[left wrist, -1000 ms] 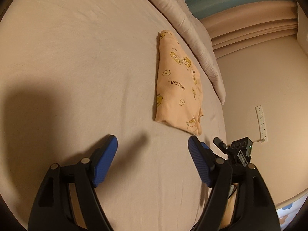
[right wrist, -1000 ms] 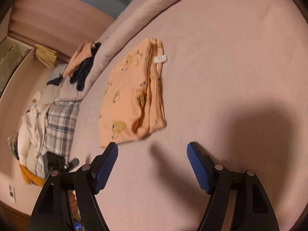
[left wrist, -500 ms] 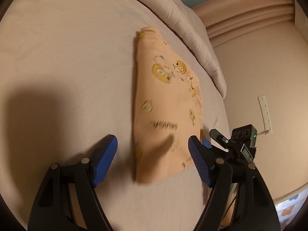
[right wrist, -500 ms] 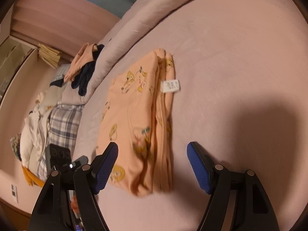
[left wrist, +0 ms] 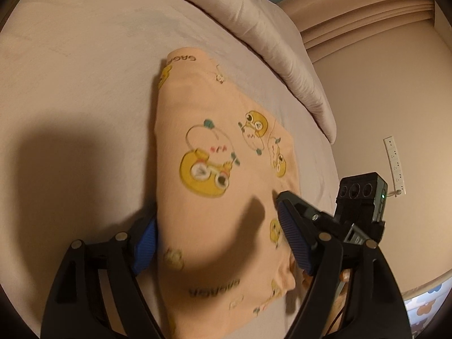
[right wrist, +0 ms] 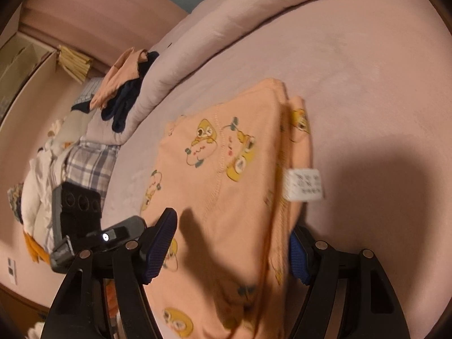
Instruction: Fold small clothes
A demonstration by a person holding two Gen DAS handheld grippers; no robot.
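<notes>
Tongs spread wide on both sides straddle a folded peach cotton garment printed with yellow cartoon ducks (left wrist: 214, 169), which lies flat on the pale bed sheet (left wrist: 70, 70) directly ahead of and between both pairs of blue-padded fingers. At left, the left tongs (left wrist: 214, 243) stand open, one pad at the garment's left edge, the other over its right part; they grip nothing. The garment looks light, thin and limp, stacked in several layers, so it would likely sag and spill open if lifted by one corner; the near folded edge, pinched through all layers at two spaced points, seems the safest hold. Beyond the left tongs, to their right, a rolled grey duvet (left wrist: 268, 42) borders the sheet. At right, the right tongs (right wrist: 228, 248) are likewise open and empty across the same garment, whose white care label (right wrist: 303, 183) juts from the layered edge ahead of the right finger. Ahead and left of the right tongs, a heap of peach and navy clothes (right wrist: 124, 90) sits on the duvet, and a plaid cloth (right wrist: 90, 166) lies below it; neither blocks the reach.
</notes>
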